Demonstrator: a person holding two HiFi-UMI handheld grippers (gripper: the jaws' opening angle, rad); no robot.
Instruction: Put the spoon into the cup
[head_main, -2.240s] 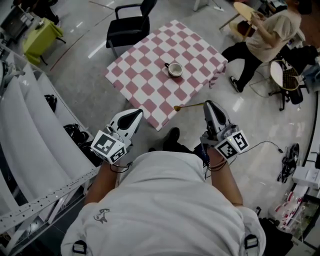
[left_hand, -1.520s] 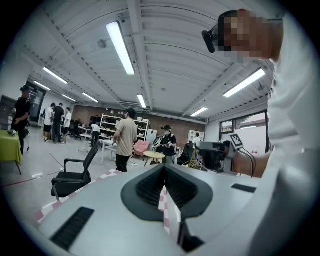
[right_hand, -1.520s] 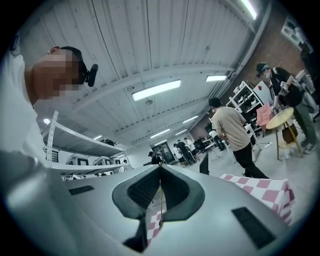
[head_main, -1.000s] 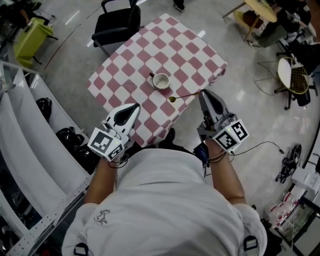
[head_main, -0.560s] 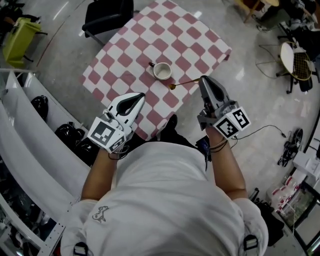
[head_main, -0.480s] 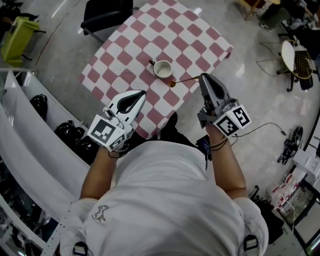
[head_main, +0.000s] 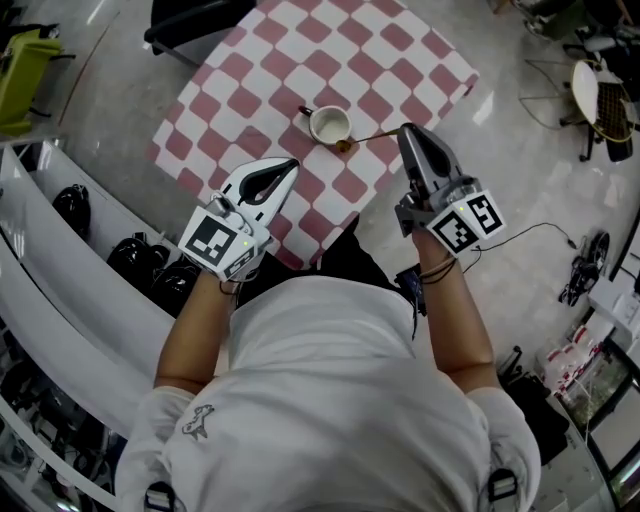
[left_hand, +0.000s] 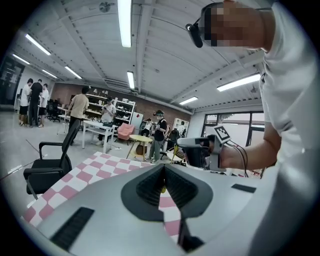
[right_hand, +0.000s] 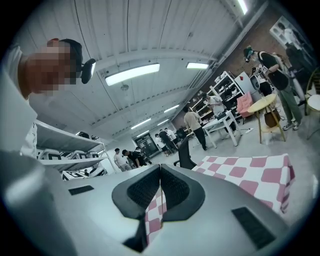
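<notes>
- The right gripper (head_main: 405, 131) has its jaws pinched tight on the handle end of the gold spoon (head_main: 368, 139).
- The spoon's bowl sits just beside the white cup (head_main: 329, 125), outside its rim.
- The cup stands on the pink-checked table (head_main: 400, 60).
- The left gripper (head_main: 290, 164) is closed on nothing, over the table's near part.

Both bare forearms reach forward, wrists straight. The white-and-black two-jaw left gripper (head_main: 290, 165) angles forward and to the right, its square-marker cube (head_main: 218, 243) next to the hand. Its jaws are pressed together with nothing between them. The matching right gripper (head_main: 404, 131) points forward, its jaws clamped on the thin handle of a gold-coloured metal spoon (head_main: 372, 137).
</notes>
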